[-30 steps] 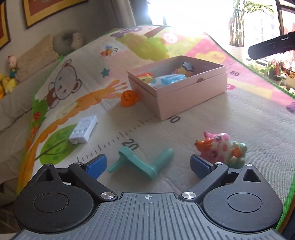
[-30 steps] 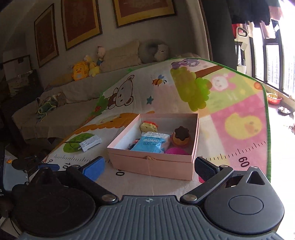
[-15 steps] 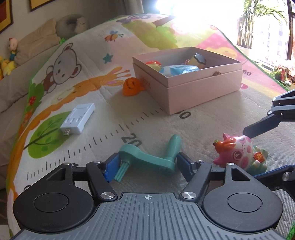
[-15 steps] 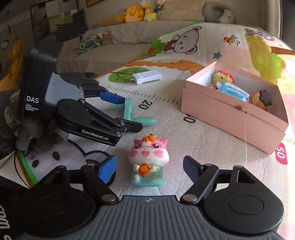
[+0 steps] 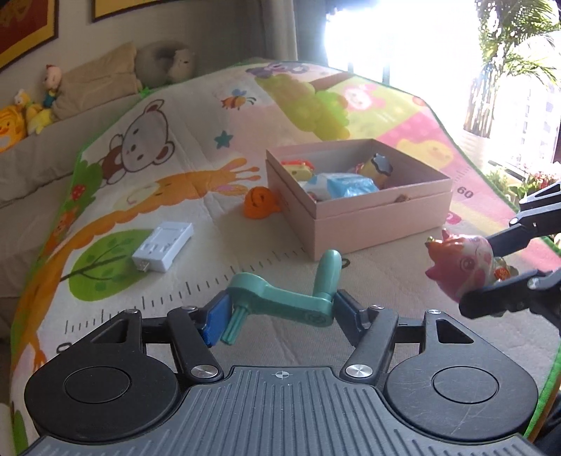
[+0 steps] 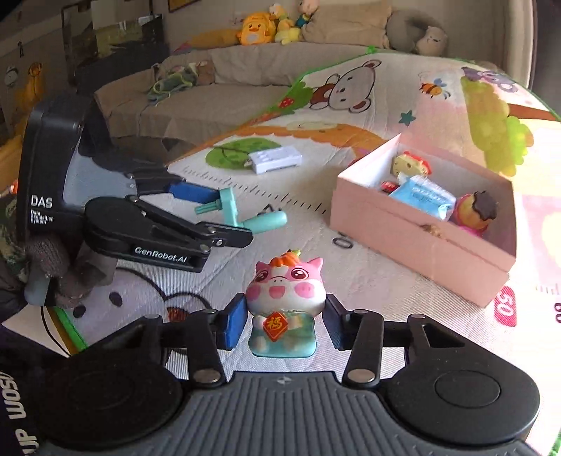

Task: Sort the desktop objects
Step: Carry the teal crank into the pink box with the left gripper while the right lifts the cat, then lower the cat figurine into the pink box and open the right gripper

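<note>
My left gripper (image 5: 280,310) is shut on a teal crank handle (image 5: 280,301) and holds it just above the play mat; it also shows in the right wrist view (image 6: 238,210). My right gripper (image 6: 280,319) is shut on a pink pig figurine (image 6: 284,301), which also shows at the right of the left wrist view (image 5: 463,263). The open pink box (image 5: 382,214) lies ahead with several small toys and a blue packet (image 5: 347,184) inside; it also shows in the right wrist view (image 6: 420,238).
A white charger (image 5: 163,250) lies on the mat to the left, and an orange toy (image 5: 259,203) sits against the box's left side. The mat's green edge (image 5: 547,350) runs close on the right. A sofa with plush toys (image 6: 266,24) stands behind.
My left gripper closed on the crank and lifted it. My right gripper moved down from the box to the pig, closed on it and raised it.
</note>
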Action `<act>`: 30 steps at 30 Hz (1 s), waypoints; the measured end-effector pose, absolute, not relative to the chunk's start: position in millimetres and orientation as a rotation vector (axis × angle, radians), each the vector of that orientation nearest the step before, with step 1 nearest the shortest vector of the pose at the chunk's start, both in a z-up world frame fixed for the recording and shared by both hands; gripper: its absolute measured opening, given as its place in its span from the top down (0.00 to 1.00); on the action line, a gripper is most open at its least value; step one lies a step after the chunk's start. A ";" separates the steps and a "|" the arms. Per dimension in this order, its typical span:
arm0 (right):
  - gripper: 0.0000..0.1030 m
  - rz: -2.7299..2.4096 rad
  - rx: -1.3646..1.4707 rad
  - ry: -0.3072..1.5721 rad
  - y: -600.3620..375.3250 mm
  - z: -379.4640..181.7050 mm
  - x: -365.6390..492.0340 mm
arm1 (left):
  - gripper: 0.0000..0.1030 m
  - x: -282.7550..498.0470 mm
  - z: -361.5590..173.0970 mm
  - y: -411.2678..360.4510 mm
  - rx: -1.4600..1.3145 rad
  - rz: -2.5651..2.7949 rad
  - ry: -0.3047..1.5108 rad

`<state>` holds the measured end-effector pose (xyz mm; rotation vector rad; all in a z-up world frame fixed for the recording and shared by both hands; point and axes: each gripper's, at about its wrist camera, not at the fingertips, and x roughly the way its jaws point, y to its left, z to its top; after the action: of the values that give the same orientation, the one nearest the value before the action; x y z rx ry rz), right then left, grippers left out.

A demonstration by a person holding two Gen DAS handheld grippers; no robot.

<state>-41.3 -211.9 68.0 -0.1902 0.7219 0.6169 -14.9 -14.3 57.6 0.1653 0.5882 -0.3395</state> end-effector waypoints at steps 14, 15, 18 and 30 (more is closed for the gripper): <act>0.55 0.333 -0.058 0.441 -303.2 187.6 26.9 | 0.33 61.4 146.9 -75.7 0.109 -0.452 0.428; 0.55 0.321 -0.049 0.435 -307.7 192.2 34.3 | 0.33 70.7 149.7 -81.3 0.093 -0.471 0.435; 0.55 0.304 -0.009 0.426 -318.2 197.8 52.4 | 0.31 97.9 145.7 -99.7 0.017 -0.543 0.497; 0.55 0.296 0.074 0.536 -323.3 162.7 98.3 | 0.07 78.9 78.7 -48.3 0.093 -0.311 0.600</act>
<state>98.2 -323.3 162.7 0.0739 0.5356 0.2962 78.9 -48.3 78.7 0.0925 0.6005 -0.3113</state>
